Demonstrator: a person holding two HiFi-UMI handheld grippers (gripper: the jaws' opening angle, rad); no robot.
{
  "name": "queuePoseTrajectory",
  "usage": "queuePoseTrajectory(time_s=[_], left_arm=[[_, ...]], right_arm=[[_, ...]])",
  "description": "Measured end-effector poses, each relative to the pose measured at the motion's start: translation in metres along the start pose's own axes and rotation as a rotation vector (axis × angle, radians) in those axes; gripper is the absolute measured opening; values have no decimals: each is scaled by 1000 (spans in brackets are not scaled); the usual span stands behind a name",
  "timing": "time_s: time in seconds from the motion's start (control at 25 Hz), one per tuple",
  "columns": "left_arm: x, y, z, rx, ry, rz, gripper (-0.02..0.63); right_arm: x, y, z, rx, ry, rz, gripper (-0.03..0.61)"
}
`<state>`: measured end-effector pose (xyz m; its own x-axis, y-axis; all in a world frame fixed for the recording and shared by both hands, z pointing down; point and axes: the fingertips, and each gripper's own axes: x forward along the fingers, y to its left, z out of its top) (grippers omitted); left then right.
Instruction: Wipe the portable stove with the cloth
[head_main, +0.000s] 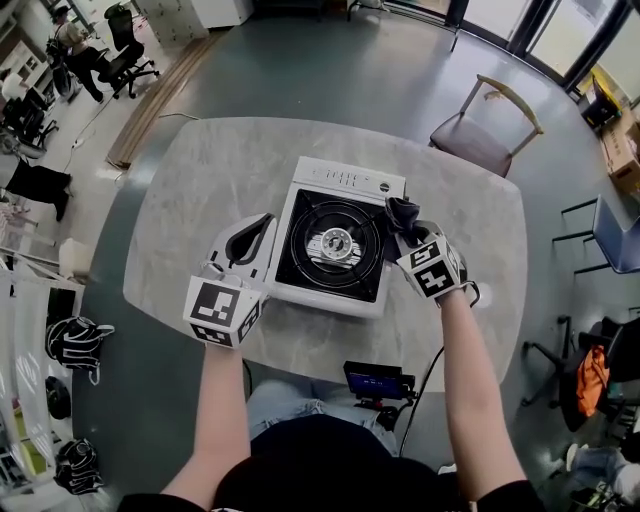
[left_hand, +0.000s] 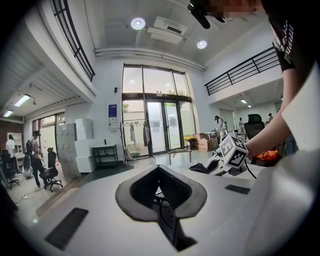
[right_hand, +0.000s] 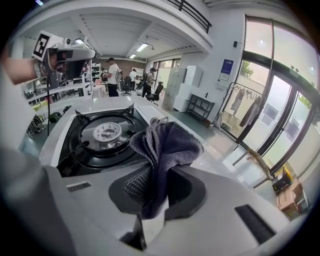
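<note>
A pale marbled table (head_main: 180, 210) with rounded corners carries one portable stove (head_main: 352, 180) at its middle. The stove is white with a black burner pan. Its long axis runs away from the person, swung slightly to the right, and its vented white end points to the far side. It has one round burner (head_main: 336, 243), ringed by pan supports. One wooden chair (head_main: 487, 125) stands beyond the table's far right corner.

There are two grippers. The left gripper (left_hand: 159, 170) sits by the stove's left edge, its jaws pressed together with nothing between them. The right gripper (right_hand: 161, 175) sits at the stove's right edge, clenched on the one cloth (right_hand: 167, 142). The cloth is dark grey and bunched, and it stands up out of the jaws beside the far right of the burner pan. No view shows whether it touches the stove.

Only the head view takes in the whole stove and the table. The right gripper view shows the burner head and the pan supports close up, with the left gripper raised at its upper left. The left gripper view shows no stove, only the hall and, to its right, the right gripper with the cloth.
</note>
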<state>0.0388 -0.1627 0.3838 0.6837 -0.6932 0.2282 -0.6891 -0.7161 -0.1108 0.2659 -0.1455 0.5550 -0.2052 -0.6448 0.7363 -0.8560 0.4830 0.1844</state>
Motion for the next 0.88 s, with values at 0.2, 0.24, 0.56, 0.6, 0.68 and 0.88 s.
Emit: queuePoseTrajectory(time_s=[0.2, 0.24, 0.56, 0.6, 0.68, 0.88], left_arm=[[-14, -5, -6, 9, 8, 3, 11], [-17, -4, -8, 10, 8, 5, 11], [-27, 13, 1, 2, -32, -1, 11], [-27, 13, 3, 9, -35, -13, 11], [-29, 14, 6, 22, -38, -33, 11], [-41, 30, 5, 22, -44, -58, 11]], right_arm=[[-5, 7, -4, -4, -4, -4, 63], [-5, 8, -5, -5, -3, -6, 63], [-15, 26, -9, 25, 12, -24, 63], [-17, 28, -10, 34, 13, -26, 63], [-22, 33, -14, 60, 15, -34, 63], [-31, 45, -20, 97, 33, -70, 63]])
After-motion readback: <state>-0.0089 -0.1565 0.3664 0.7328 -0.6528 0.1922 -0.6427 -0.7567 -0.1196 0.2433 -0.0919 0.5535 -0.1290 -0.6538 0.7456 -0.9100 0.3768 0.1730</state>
